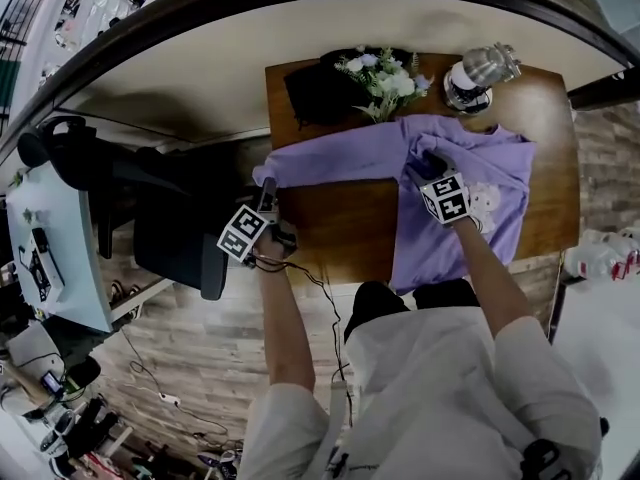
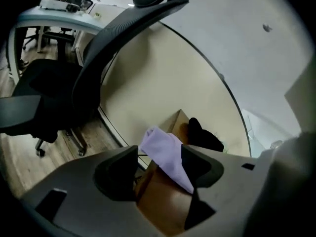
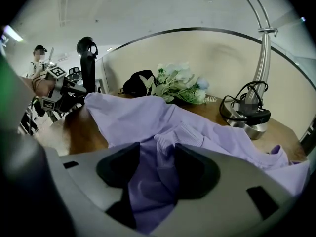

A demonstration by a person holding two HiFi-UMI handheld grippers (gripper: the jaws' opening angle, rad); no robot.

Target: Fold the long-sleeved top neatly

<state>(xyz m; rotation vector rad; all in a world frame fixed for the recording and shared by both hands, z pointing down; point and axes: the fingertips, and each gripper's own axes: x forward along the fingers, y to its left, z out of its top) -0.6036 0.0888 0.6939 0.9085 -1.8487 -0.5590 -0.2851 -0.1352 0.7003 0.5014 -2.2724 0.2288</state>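
Observation:
A lilac long-sleeved top lies spread on the brown wooden table. One sleeve stretches left, and its cuff reaches the table's left edge. My left gripper hovers just short of that cuff, jaws wide apart, and nothing is gripped. In the left gripper view the sleeve end shows beyond the left gripper. My right gripper rests on the top near the neck. Here the right gripper has its jaws apart over bunched fabric and a ribbed edge.
At the table's far side are a black bag, a bunch of pale flowers and a silver stand with cables. A black office chair stands left of the table, close to my left gripper. A white desk is further left.

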